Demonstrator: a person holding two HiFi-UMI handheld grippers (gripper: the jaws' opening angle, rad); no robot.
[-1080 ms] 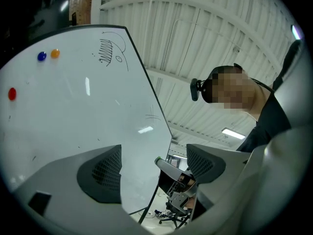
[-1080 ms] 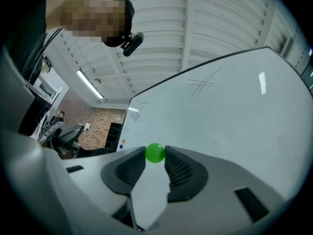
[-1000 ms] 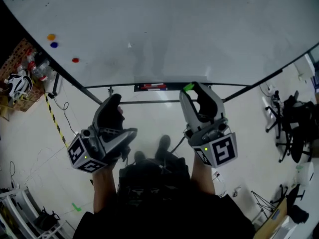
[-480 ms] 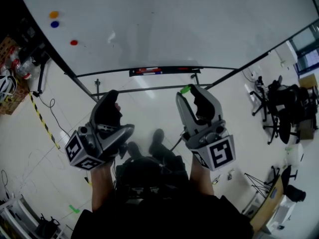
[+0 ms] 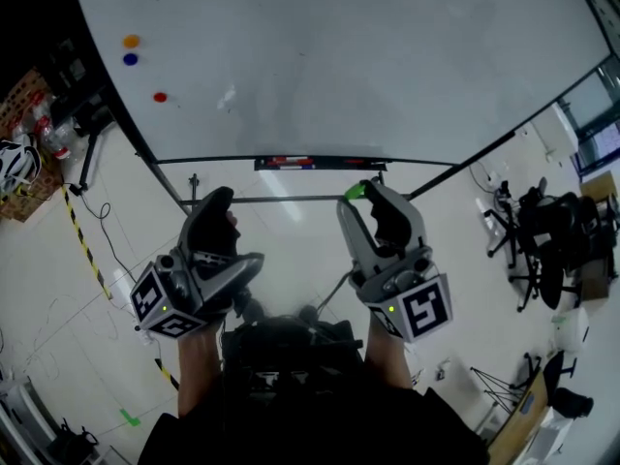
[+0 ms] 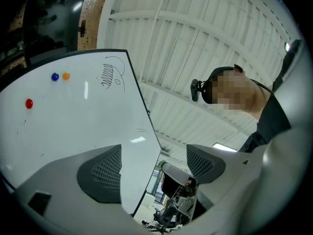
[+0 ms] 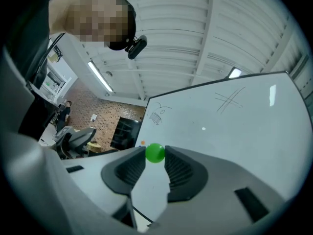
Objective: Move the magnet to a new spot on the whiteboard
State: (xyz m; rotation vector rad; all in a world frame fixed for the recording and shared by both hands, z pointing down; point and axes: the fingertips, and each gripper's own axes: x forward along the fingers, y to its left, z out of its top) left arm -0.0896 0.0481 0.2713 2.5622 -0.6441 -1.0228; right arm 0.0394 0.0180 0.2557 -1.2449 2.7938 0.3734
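Note:
A small round green magnet is pinched at the tips of my right gripper, which is shut on it; in the head view the green magnet shows at the tip of the right gripper, held below the whiteboard. My left gripper is open with nothing between its jaws, and its view shows the wide gap of the left gripper. On the board's left side sit an orange magnet, a blue magnet and a red magnet.
A marker tray runs along the whiteboard's bottom edge, above the stand's crossbar. Office chairs stand at the right. A helmet and clutter lie at the left. Scribbles mark the board's far end.
The head camera has shifted, so the whiteboard and its magnets sit slightly lower and further right in view. Both grippers keep their poses; the right one still holds the green magnet.

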